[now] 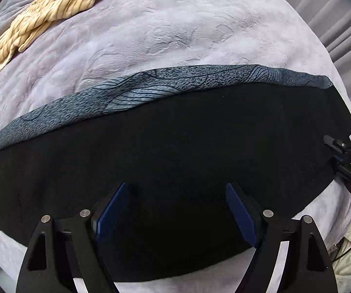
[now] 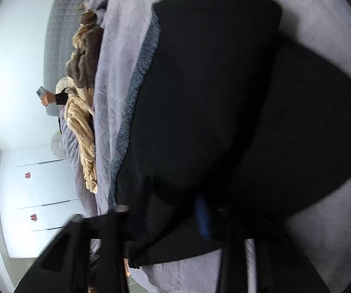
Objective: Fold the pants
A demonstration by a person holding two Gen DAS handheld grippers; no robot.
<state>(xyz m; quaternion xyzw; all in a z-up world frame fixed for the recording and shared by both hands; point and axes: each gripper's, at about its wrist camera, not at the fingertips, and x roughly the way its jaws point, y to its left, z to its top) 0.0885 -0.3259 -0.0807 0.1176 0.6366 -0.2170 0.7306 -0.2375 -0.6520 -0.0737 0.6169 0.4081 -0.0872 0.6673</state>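
We see a lavender bedspread (image 1: 175,36) covering the bed, and the black pants (image 1: 175,146) lie flat across it over a blue-grey patterned cloth (image 1: 136,90). A cream knit blanket (image 1: 41,17) lies bunched well apart. Our left tongs (image 1: 175,210) hang released above the pants; our right tongs (image 2: 204,217) are clenched on the pants' edge.

The pants (image 1: 175,161) are black, of a soft matte cloth, and lie spread in a long flat band across the bed, stretching well past both fingers (image 1: 112,210) of the left gripper on either side, directly beneath and beyond their tips. Along the far edge, away from the fingers, runs a grey-blue patterned strip. In the right wrist view the pants (image 2: 199,102) show as overlapping dark layers, one end bunched close around the blue pad.
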